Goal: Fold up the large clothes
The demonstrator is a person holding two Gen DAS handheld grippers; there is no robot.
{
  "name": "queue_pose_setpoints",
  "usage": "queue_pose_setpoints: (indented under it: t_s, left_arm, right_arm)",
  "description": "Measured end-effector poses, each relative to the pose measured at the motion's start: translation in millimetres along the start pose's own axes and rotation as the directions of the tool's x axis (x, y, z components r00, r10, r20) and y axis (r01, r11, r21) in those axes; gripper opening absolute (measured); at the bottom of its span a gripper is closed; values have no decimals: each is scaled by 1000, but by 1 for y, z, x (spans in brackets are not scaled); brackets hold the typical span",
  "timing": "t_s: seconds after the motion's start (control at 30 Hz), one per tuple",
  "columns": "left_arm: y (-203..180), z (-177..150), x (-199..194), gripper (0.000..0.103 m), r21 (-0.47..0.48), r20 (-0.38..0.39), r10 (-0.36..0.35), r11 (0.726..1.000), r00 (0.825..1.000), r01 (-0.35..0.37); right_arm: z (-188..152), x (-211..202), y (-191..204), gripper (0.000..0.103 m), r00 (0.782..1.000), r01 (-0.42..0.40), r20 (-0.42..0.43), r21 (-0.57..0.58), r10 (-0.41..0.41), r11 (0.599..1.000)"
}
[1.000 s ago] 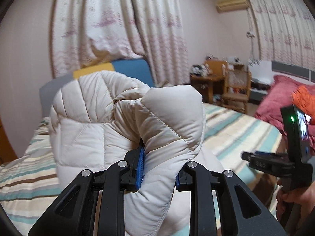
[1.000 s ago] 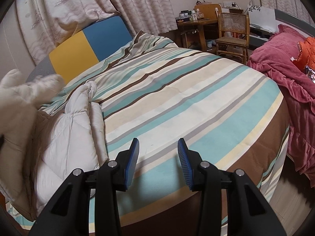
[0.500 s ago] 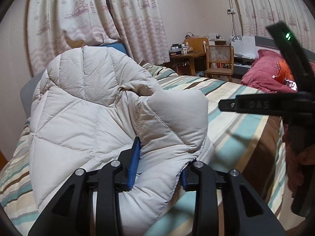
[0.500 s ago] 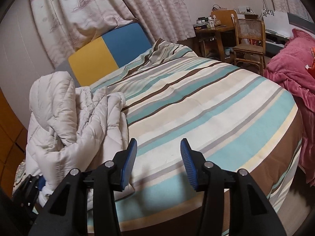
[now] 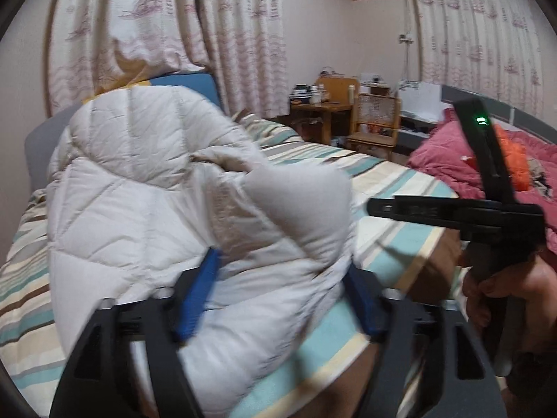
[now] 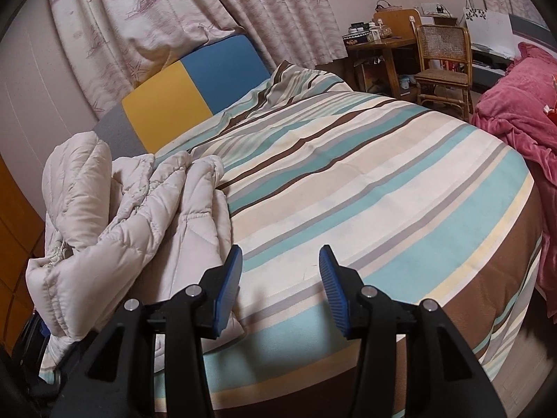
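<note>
No fold shows: jacket (image 6: 139,209) lies bunched on bed (image 6: 383,181). Left gripper (image 5: 278,299) apparently clamps it; right gripper (image 6: 280,289) gapes empty.

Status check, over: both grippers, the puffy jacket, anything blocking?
Left gripper shut on jacket, lifted over striped bed. Right gripper open, empty. Nothing blocking.

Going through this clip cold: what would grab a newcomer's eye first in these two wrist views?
First, the puffy cream quilted jacket bulging up in the left wrist view, a thick fold of it pinched in the left gripper. Next, the bed's striped cover, spreading in teal, brown and cream bands ahead of the open, empty right gripper. Behind it, the yellow and blue headboard stands out against the pale curtains.
</note>
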State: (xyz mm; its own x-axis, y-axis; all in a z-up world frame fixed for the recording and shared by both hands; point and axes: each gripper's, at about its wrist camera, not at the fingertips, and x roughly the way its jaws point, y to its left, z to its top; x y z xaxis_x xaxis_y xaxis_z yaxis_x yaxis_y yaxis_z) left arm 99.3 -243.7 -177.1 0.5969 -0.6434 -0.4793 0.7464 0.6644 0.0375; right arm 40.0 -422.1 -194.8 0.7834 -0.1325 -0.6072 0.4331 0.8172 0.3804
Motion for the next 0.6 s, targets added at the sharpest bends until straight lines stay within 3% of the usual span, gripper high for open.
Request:
queue_pose_setpoints:
  t_s: [0.1,0.2,0.27,0.33,0.4,0.5,0.53,0.6]
  left_arm:
    - [-3,2,-7,87,-24,15,-25,999,1000,26]
    - [11,5,-27,87,-122,72,-26,992,997,35]
    - [27,7,-44,87,-193,120,19,981,993,4]
    - [56,6,-64,87,-313,167,119,948,979,-62]
    - [88,4,-78,87,-438,178,235,888,956,-137]
    - [147,-6,-93,87,-626,128,451,728,884,-281]
    - [172,-11,-92,86,-684,72,519,647,852,-337]
    - [199,-14,-81,79,-724,-1,547,577,837,-378]
  right_arm:
    - [1,1,-2,46,1000,2,0,-1,-2,1000]
    - [1,1,-6,46,1000,5,-1,11,-5,1000]
    - [2,2,-8,46,1000,15,0,19,-15,1000]
    - [3,2,-10,46,1000,22,-5,26,-22,999]
    - [6,3,-11,46,999,31,-9,28,-31,999]
    - [10,4,-10,46,999,38,-3,20,-38,999]
    - [12,5,-9,46,999,43,-2,16,-43,999]
    - [16,7,-9,46,999,52,-4,12,-52,999]
